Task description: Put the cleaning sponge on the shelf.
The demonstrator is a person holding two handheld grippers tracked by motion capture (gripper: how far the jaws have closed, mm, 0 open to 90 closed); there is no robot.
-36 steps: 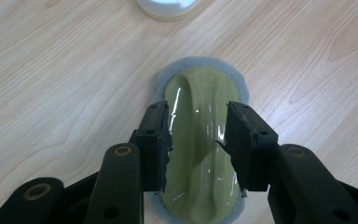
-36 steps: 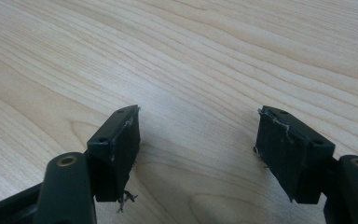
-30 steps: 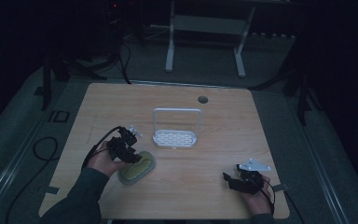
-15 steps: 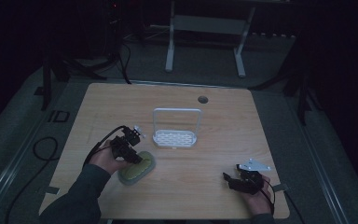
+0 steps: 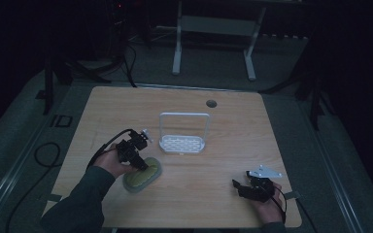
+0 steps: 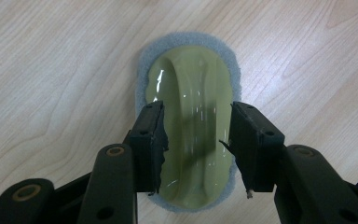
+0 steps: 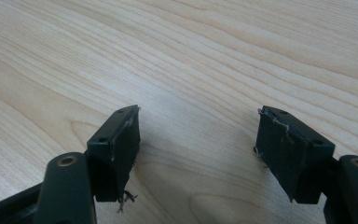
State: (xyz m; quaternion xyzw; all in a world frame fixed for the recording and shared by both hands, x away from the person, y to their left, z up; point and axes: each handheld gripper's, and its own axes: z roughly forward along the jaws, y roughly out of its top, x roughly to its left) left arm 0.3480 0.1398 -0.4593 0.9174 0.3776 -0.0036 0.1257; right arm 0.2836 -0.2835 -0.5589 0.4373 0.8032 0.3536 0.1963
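A green plastic scrubber (image 6: 193, 84) with a raised handle ridge and a grey pad underneath lies flat on the wooden table (image 5: 233, 121). In the high view the scrubber (image 5: 137, 180) is at the front left. My left gripper (image 6: 198, 140) hangs just over it, open, one jaw on either side of the handle ridge; from above this left gripper (image 5: 142, 165) sits at the scrubber's near-left end. My right gripper (image 7: 198, 140) is open over bare wood, nothing between its jaws. In the high view the right gripper (image 5: 239, 187) is at the front right.
A white wire-handled rack (image 5: 182, 141) stands at the table's middle, just beyond and right of the scrubber. A round cable hole (image 5: 211, 103) is at the back. The right hand rests near the front edge (image 5: 199, 224).
My left gripper has edged slightly right, closer over the scrubber. The scrubber and the right gripper have stayed put.
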